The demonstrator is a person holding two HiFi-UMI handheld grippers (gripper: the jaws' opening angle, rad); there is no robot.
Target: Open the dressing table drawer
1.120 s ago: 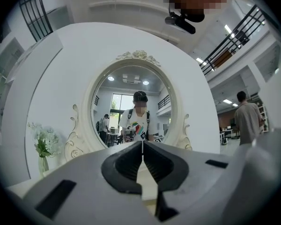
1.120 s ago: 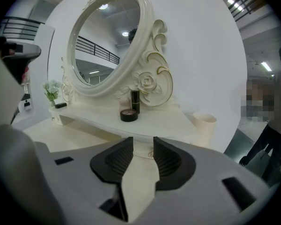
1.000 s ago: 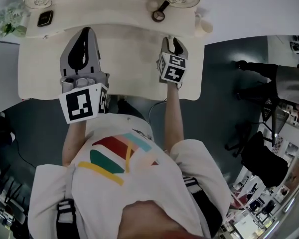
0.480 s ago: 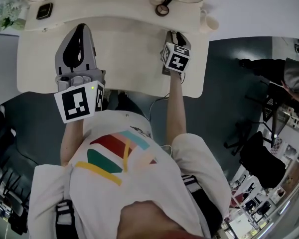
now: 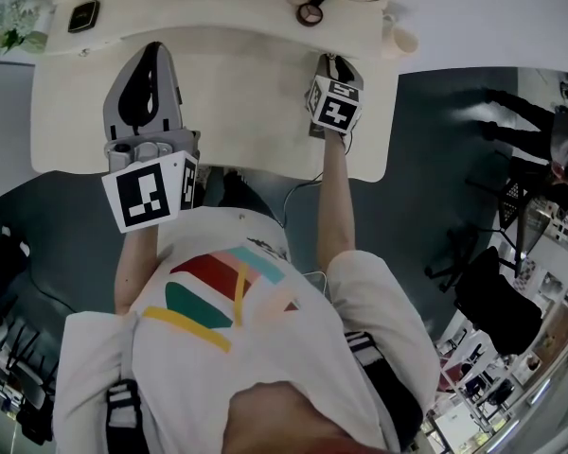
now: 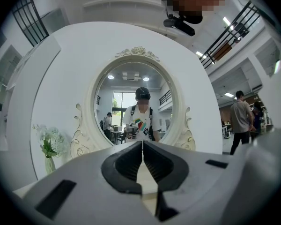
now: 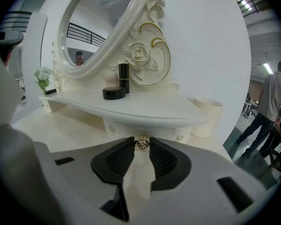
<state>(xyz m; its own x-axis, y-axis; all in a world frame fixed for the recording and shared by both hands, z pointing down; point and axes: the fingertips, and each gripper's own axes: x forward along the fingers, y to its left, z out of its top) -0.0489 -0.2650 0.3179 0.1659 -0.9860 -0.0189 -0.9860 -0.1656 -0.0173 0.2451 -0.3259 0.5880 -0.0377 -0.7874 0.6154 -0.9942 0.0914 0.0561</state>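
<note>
Big open hall w/ dark floor; cream dressing table [image 5: 218, 93] against a white wall, oval mirror [image 6: 136, 102] at the back.

Drawer [image 7: 152, 129]: small, far right of the table, tucked under the raised back shelf [image 7: 131, 111]. Its front faces the person. Gold knob [image 7: 141, 143] sits mid-front and sticks out toward the near side. The front runs left-right, so the slide axis should be near-far.

Right gripper [image 5: 332, 61] is the one on it, pointing straight at the drawer front along that slide axis. The knob sits right at its tips, jaws narrowed onto it from left and right. It looks like a pinch, contact on both sides, but only the very tips have it. The pull prob. needs to go straight back toward the near edge, no sideways drift, or the tips may slip off such a small knob.

Left gripper [image 6: 142, 142] is well apart, over the table's left half, clenched w/ nothing between the jaws and aimed at the mirror.

Further out:
- black jar [image 7: 114, 93] and dark tube [image 7: 124, 77] on the shelf above the drawer
- cream cup [image 7: 207, 116] just right of the drawer
- flower vase [image 6: 48, 144] far left
- a bystander [image 7: 267, 107] off to the right
</note>
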